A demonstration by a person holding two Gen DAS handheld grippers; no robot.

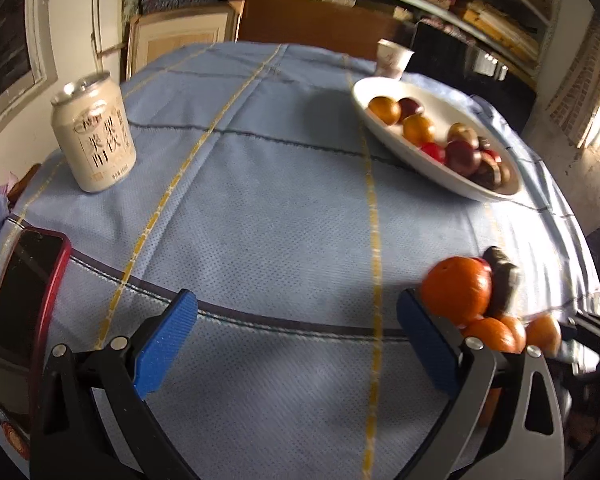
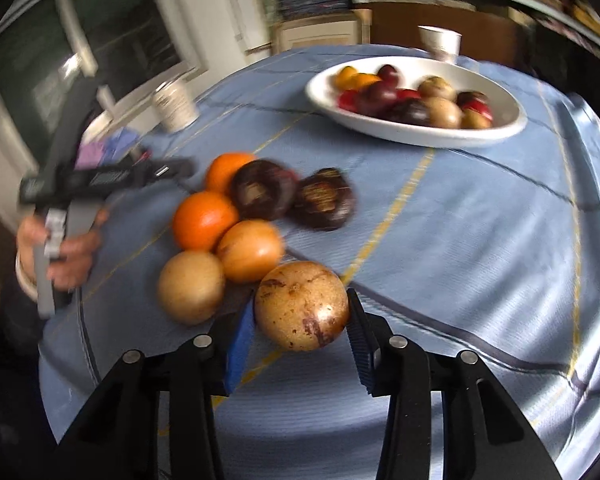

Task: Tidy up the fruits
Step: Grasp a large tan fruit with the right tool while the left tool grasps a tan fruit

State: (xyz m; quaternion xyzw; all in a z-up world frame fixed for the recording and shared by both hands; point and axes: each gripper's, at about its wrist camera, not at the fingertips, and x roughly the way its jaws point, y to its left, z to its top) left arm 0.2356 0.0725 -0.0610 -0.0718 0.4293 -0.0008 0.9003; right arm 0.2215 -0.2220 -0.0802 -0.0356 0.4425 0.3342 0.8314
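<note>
On the blue cloth (image 2: 480, 220) a tan, brown-speckled fruit (image 2: 301, 306) is seen between the blue pads of the right gripper (image 2: 302, 344); both pads look pressed vs. its sides, so it is gripped. No earlier pic is given, so nothing more is said of the jaws. Just behind it, a loose pile (image 2: 236, 220) is found: two oranges, two tan fruits, two dark purple ones, touching each other, blurred. Further back, a white bowl (image 2: 416, 136) w/ mixed fruit is set, a paper cup (image 2: 440, 44) beyond it. The left gripper (image 1: 296, 332) is held over bare cloth w/ jaws wide apart, nothing between them; the pile's oranges (image 1: 458, 292) are seen just outside its right finger. At left, a drink can (image 1: 94, 138) stands upright and a red-cased phone (image 1: 24, 296) lies at the edge. A hand (image 2: 60, 248) on the left gripper's handle is seen from the right wrist.
</note>
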